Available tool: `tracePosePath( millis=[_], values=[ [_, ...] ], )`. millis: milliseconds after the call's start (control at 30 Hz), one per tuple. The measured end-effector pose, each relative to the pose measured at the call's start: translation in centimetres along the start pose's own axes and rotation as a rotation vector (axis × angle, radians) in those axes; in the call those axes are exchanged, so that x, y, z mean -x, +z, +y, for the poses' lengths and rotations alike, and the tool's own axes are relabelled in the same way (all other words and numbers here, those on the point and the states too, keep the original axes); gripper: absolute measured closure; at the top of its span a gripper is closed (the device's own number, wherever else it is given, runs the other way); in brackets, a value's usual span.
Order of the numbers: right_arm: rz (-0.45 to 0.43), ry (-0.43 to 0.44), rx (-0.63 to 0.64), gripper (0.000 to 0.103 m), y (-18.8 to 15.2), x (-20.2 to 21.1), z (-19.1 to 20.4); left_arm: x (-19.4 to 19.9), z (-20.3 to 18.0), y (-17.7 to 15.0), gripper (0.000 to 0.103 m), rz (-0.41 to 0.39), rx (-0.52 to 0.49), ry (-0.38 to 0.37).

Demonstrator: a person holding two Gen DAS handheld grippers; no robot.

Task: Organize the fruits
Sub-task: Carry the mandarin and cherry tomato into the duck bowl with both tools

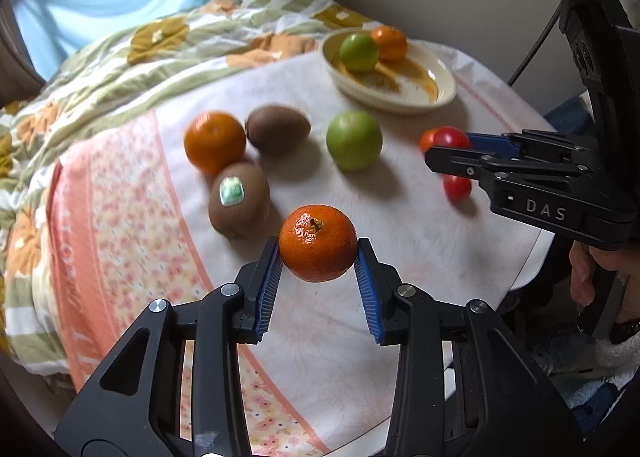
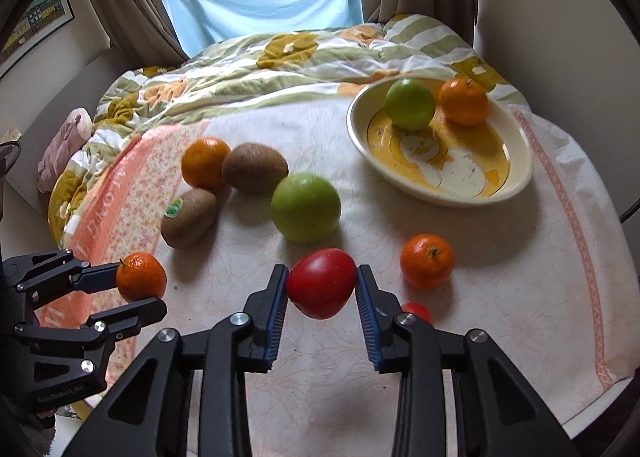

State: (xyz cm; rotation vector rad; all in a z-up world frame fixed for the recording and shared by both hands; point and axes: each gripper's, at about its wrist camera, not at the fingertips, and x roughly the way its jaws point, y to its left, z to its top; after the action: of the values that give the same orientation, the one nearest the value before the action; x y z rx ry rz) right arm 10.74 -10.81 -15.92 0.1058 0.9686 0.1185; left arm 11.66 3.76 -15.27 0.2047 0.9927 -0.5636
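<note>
Two fruits are clamped: my left claw (image 1: 318,257) grips a firm, light mandarin (image 1: 318,243) across its middle; my right claw (image 2: 322,293) pinches a soft, bruisable tomato (image 2: 322,288).

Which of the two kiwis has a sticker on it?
The nearer kiwi, lying apart below the tangerine; its green sticker faces up. The far kiwi shows none.

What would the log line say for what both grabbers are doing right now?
left gripper: shut on tangerine | right gripper: shut on tomato | plate: green apple, orange
</note>
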Motion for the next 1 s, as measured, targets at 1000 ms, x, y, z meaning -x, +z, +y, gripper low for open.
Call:
tracePosePath(
  millis=[1000],
  values=[
    [-0.013,0.118,0.109,0.072,10.5,1.8,-15.0,-6.3,-8.4,15.2,0.063,-0.066,0.142,0.119]
  ],
)
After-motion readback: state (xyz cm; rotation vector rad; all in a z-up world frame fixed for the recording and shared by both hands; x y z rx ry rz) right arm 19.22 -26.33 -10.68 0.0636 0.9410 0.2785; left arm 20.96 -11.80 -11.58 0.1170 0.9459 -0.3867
